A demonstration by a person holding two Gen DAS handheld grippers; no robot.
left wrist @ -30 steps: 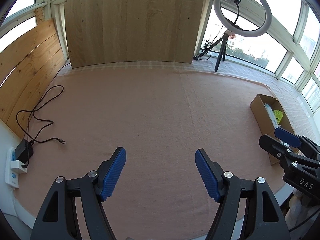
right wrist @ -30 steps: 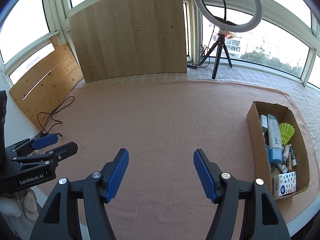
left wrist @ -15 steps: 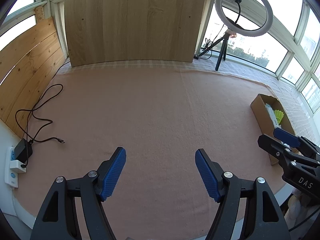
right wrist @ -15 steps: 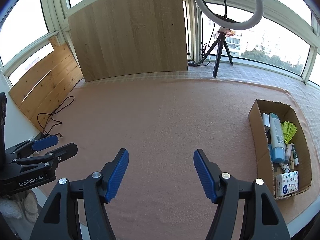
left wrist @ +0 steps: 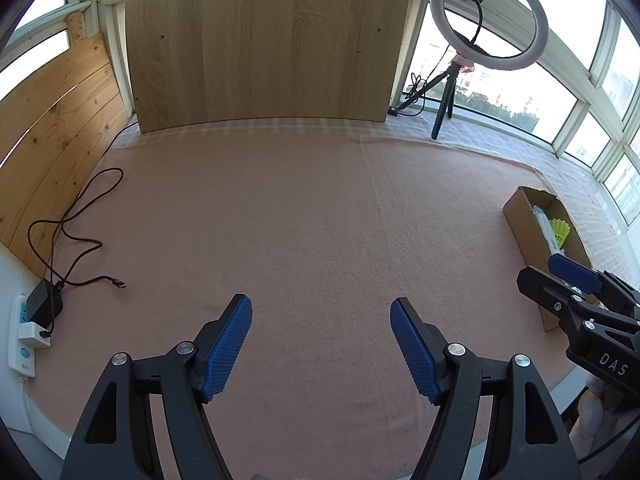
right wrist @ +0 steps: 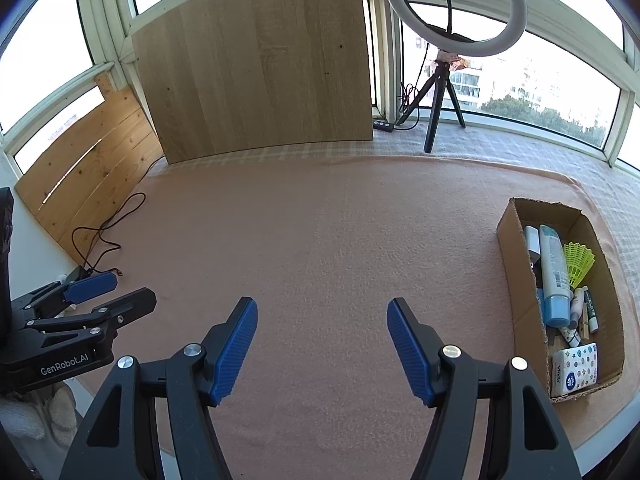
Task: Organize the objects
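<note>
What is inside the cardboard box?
The cardboard box holds a blue-capped bottle, yellow shuttlecock, tissue pack and small tubes; anything beneath them is hidden.

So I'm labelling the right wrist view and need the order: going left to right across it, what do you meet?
Left gripper → black cable → wooden board → ring light → cardboard box with the blue bottle → yellow shuttlecock.

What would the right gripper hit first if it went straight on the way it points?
Most likely bare pink blanket: the right gripper is open, empty, angled down. The cardboard box lies off to its right.
</note>
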